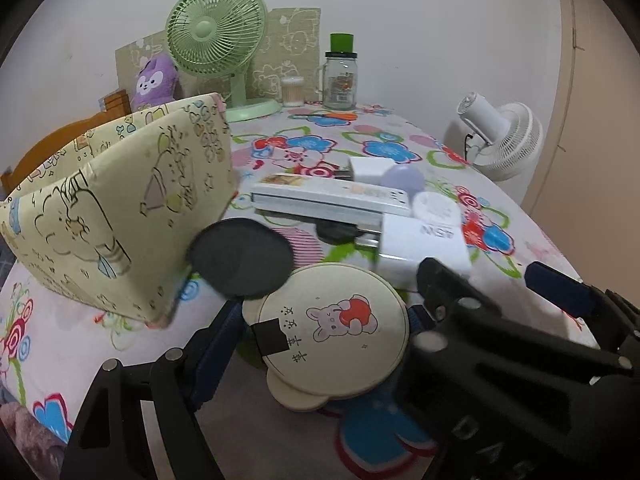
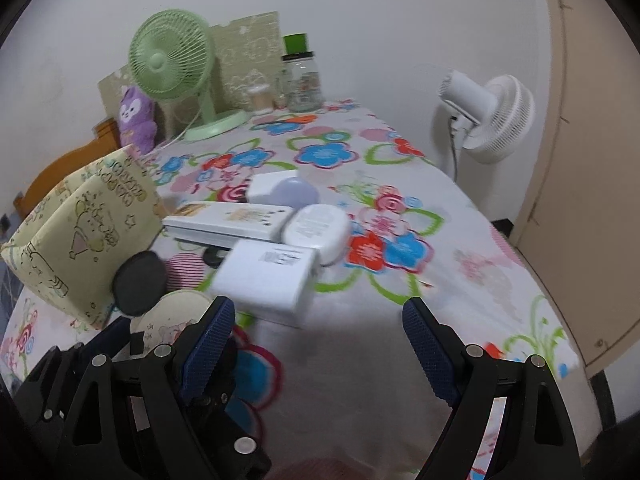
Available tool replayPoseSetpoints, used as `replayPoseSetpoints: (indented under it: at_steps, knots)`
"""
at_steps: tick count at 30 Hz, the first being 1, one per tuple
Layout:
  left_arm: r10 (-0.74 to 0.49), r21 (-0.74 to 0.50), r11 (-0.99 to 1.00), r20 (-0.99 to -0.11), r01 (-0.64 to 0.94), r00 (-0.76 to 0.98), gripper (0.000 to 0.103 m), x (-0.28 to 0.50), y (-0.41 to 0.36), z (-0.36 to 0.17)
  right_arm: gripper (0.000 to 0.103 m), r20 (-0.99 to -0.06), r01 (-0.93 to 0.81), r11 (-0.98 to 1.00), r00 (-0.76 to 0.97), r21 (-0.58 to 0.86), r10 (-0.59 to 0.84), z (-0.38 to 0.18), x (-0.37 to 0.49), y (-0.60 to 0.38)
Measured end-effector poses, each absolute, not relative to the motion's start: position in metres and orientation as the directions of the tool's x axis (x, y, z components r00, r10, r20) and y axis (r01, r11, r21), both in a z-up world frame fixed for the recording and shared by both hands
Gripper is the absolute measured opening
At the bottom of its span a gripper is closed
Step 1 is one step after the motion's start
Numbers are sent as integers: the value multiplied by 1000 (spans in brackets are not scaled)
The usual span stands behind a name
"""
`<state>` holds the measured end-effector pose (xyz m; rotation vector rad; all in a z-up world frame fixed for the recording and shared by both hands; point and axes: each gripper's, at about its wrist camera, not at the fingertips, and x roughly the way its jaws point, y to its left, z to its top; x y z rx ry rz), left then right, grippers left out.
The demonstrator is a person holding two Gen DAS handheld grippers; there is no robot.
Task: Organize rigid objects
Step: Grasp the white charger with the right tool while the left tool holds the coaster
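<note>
A round cream coaster (image 1: pixel 332 336) printed with a cartoon rabbit and an apple lay flat on the flowered cloth (image 1: pixel 500 280) of the bench, between the spread fingers of the left gripper (image 1: pixel 320 320); one blue pad (image 1: pixel 216 344) stood just beside its left edge and the other was mostly hidden at its right edge, and whether either pad touched it could not be told. A second cream disc of the same kind (image 1: pixel 296 396) showed from under its near edge. A dark round disc (image 1: pixel 240 256) overlapped the coaster's far left rim and leaned against a pale yellow fabric box (image 1: pixel 120 216) printed with line drawings, which stood to the left. Just beyond the coaster lay a white charger block (image 1: pixel 424 248) with its prongs pointing left, and behind that a long white flat case (image 1: pixel 332 200), a white oval container (image 1: pixel 436 206), a lilac ball (image 1: pixel 402 178) and another white plug (image 1: pixel 366 168), all close together. The right gripper (image 2: pixel 316 332) hung over bare cloth near the charger block (image 2: pixel 268 276), its fingers spread wide with nothing between them. At the far edge of the bench stood a green fan (image 1: pixel 216 40), a purple plush toy (image 1: pixel 154 80), a tub of cotton swabs (image 1: pixel 292 92) and a glass jar (image 1: pixel 340 80) with a green cap. A white fan (image 1: pixel 504 140) stood off the bench to the right, near the wall.
</note>
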<state>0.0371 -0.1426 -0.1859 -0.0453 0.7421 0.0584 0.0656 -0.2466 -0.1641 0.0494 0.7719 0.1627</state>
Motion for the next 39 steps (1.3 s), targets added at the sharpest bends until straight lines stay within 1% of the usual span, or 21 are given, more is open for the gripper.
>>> replayPoseSetpoints:
  at_steps: [4,12,16,19,20,21,22,31,39]
  knots:
    - [37,-13,998,-681,-63,732,84,45,-136,-187,88,-699,-133,988,700,78,150,-167,75,-233]
    - [2,-11,1000,-687,-13,727,84,58,-127,-187,88,-707,-146,985,687,93,168,-171,88,-222]
    - [-21,-24,1000,-705,6,708,84,62,-122,-192,88,-715,-164,981,674,100,186,-176,93,-215]
    - [-17,-13,1000,-699,11,715,84,64,-120,-192,88,-718,-177,979,667,105,198,-179,97,-210]
    - [-17,-12,1000,-700,13,714,84,65,-119,-192,87,-716,-177,978,668,108,200,-179,97,-209]
    - [-18,-11,1000,-700,15,714,84,65,-119,-192,77,-715,-172,980,673,99,191,-178,98,-208]
    - [-20,-13,1000,-702,16,712,84,66,-119,-191,72,-709,-169,981,681,94,186,-177,97,-208]
    - [-36,-14,999,-698,37,715,84,62,-123,-188,64,-709,-134,987,687,92,160,-174,94,-213]
    - [-53,-10,998,-686,63,726,84,55,-131,-179,64,-698,-93,991,703,98,135,-165,83,-225]
